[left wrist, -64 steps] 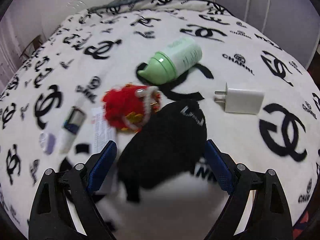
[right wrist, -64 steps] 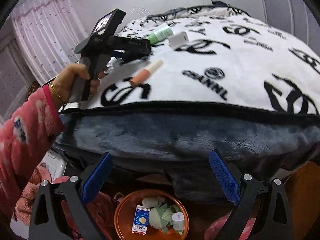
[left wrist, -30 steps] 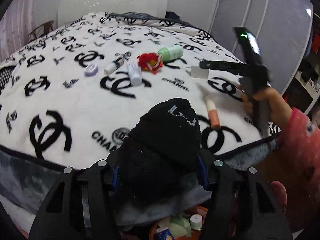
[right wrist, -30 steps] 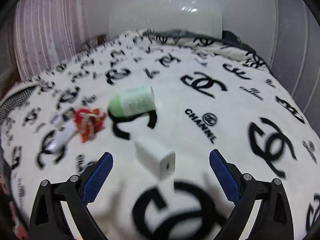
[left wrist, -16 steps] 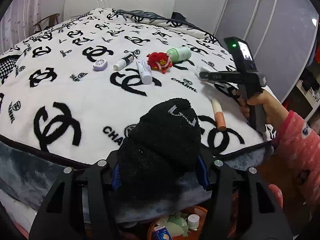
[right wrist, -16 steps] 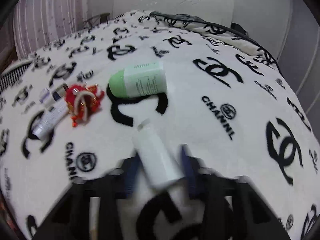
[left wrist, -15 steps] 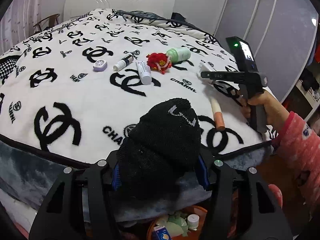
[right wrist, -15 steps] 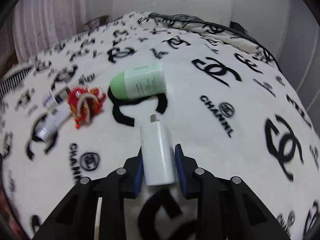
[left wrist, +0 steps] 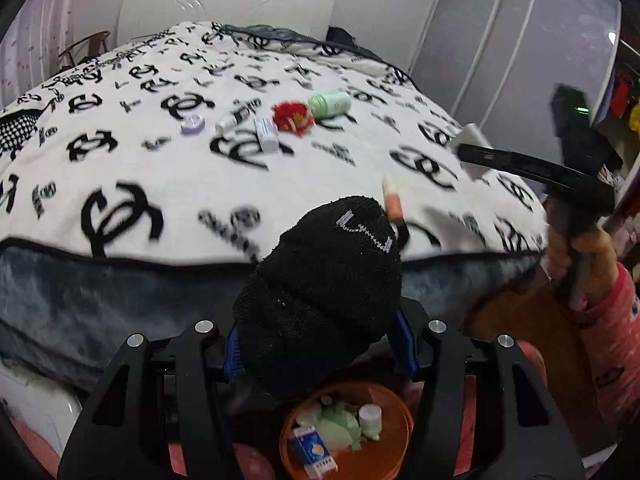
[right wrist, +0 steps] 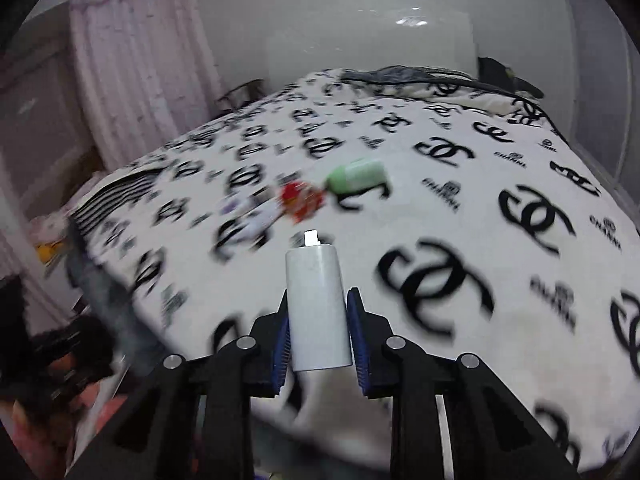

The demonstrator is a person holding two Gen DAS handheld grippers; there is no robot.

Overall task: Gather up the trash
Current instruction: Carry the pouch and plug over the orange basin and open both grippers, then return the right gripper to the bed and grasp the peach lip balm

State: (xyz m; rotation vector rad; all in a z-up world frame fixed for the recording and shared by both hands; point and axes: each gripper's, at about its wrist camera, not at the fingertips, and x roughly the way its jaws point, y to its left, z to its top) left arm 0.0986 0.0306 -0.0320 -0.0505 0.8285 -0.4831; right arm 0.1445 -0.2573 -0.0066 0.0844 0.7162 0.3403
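Observation:
My left gripper (left wrist: 320, 344) is shut on a black knit hat (left wrist: 324, 288) and holds it off the bed edge, above an orange bin (left wrist: 348, 436) with trash in it. My right gripper (right wrist: 318, 336) is shut on a white charger plug (right wrist: 316, 304), lifted above the bed; it also shows in the left wrist view (left wrist: 472, 140). On the blanket lie a green bottle (left wrist: 330, 104), a red ornament (left wrist: 292, 116), a white tube (left wrist: 266, 134), a small bottle (left wrist: 236, 118), a lilac jar (left wrist: 193, 125) and a peach tube (left wrist: 392, 200).
The bed (left wrist: 120, 168) has a white blanket with black logos and a grey underside hanging at its edge. A wardrobe (left wrist: 520, 40) stands at the right. Curtains (right wrist: 132, 60) hang at the left in the right wrist view.
My right gripper closed on the charger plug and lifted it off the blanket, drawing back. My left gripper has carried the hat back past the bed edge, over the bin.

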